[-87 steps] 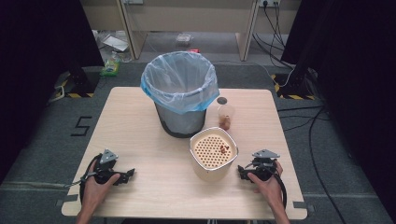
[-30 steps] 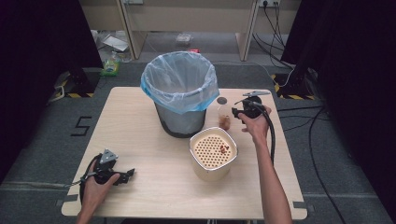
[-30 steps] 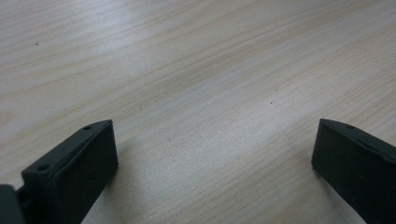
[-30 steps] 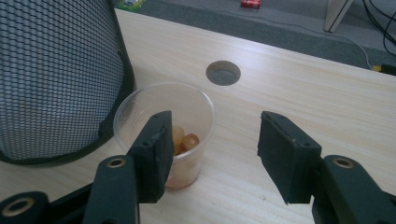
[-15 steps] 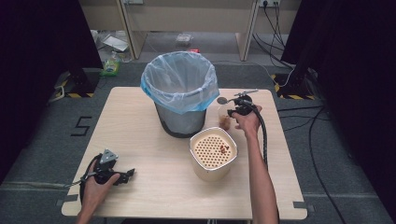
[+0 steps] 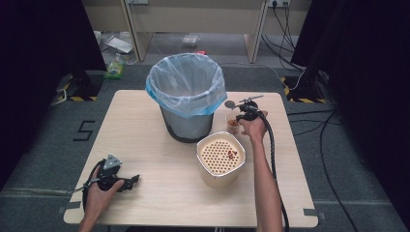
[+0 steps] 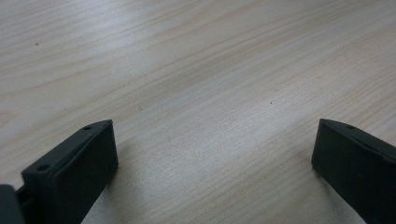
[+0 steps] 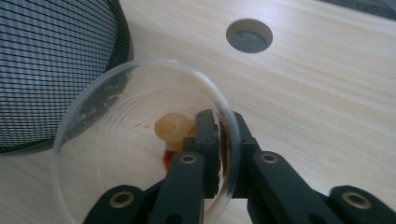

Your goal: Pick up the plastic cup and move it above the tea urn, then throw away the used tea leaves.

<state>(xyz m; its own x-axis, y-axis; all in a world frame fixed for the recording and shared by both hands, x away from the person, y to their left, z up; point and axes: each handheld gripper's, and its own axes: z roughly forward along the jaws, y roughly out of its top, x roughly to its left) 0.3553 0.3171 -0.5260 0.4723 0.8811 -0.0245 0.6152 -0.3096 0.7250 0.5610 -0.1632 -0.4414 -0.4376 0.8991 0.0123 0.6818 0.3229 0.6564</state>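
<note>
A: What's the right gripper (image 8: 219, 135) doing?
B: Its jaws have just been closing and now pinch the wall of the clear cup (image 8: 144, 140), one jaw inside. The cup stands just beside the mesh bin (image 6: 186, 104), near the table's far right edge (image 6: 285, 116).
A: And the left gripper (image 6: 126, 181)?
B: Spread wide on bare wood, near the front left edge. No writing readable on anything.
</note>
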